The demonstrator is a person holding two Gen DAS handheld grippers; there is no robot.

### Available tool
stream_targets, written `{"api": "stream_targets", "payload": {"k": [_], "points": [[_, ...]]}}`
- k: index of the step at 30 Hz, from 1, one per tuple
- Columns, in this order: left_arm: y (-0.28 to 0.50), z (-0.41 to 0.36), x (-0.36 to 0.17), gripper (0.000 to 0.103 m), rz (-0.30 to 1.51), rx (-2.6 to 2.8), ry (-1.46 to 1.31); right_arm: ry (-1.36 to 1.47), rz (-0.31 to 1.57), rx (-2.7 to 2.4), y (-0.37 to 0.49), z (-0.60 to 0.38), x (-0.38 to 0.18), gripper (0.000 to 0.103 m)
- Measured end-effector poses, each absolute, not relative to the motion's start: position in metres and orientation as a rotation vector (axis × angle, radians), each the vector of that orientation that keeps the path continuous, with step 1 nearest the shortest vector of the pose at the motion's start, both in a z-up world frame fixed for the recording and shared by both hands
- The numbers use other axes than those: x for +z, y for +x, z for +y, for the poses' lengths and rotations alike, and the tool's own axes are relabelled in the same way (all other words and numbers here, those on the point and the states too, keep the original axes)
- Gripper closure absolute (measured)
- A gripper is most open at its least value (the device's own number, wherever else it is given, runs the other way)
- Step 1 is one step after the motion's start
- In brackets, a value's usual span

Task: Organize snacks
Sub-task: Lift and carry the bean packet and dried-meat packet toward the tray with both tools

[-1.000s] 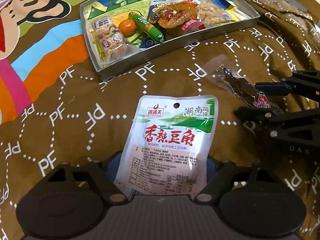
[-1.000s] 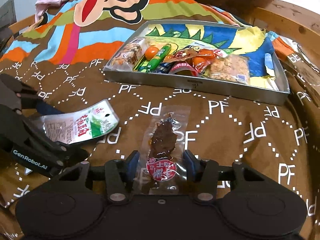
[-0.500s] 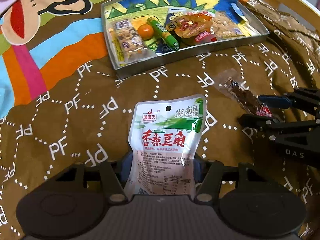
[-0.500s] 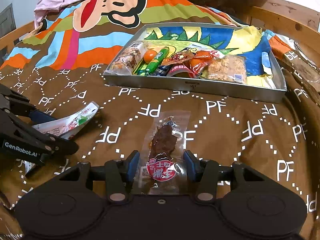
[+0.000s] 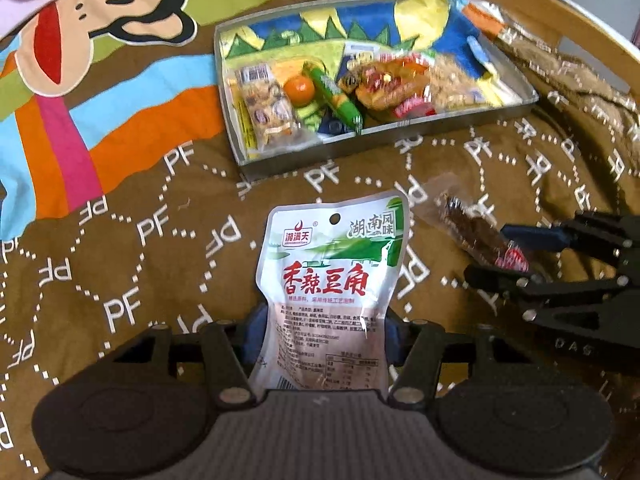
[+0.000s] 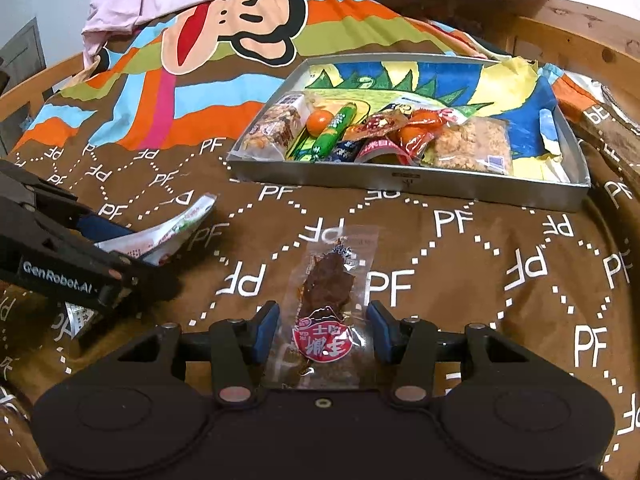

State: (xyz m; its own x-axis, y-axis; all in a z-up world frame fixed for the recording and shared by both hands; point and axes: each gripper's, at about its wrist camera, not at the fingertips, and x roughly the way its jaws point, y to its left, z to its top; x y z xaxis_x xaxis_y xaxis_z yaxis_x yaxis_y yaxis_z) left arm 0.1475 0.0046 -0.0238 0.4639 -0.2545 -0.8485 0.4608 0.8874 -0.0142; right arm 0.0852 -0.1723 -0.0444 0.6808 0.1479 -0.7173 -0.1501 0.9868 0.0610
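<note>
My left gripper (image 5: pixel 322 332) is shut on a white and green snack pouch (image 5: pixel 332 280) with red characters and holds it lifted off the brown blanket; the pouch also shows in the right wrist view (image 6: pixel 168 232). My right gripper (image 6: pixel 322 332) straddles a clear packet of dark dried meat (image 6: pixel 326 292) with a red label; its jaws stand apart on either side and the packet lies flat on the blanket. The packet also shows in the left wrist view (image 5: pixel 476 232). A grey metal tray (image 6: pixel 408 182) ahead holds several snacks.
The tray (image 5: pixel 384 136) holds a nut bar (image 6: pixel 276 128), an orange ball (image 6: pixel 319 122), a green sausage stick (image 6: pixel 334 126), red packets and a crumbly bar (image 6: pixel 468 146). The patterned blanket lies on a wooden-framed bed (image 6: pixel 576 44).
My left gripper has lifted the pouch and moved it up and toward the tray. My right gripper has stayed around the meat packet, which still lies on the blanket.
</note>
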Motion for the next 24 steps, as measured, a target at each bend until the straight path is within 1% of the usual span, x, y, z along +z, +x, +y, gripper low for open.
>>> {"api": "stream_targets", "payload": {"k": [8,13,16,18,24], "points": [[0.156,0.003,-0.002,0.042,0.908,-0.449,0.166,-0.033,0.762,0.164,0.085,-0.168,-0.038,0.053],[0.163,0.007,0.003,0.042,0.89,-0.44,0.122,-0.098,0.839,0.149,0.091,-0.162,-0.061,0.053],[0.167,0.009,0.004,0.042,0.886,-0.437,0.104,-0.083,0.832,0.148,0.092,-0.164,-0.064,0.053],[0.168,0.011,0.004,0.042,0.88,-0.438,0.092,-0.079,0.8,0.141,0.09,-0.164,-0.058,0.059],[0.179,0.008,0.011,0.042,0.853,-0.445,0.058,-0.186,0.666,0.101,0.084,-0.157,-0.035,0.06]]}}
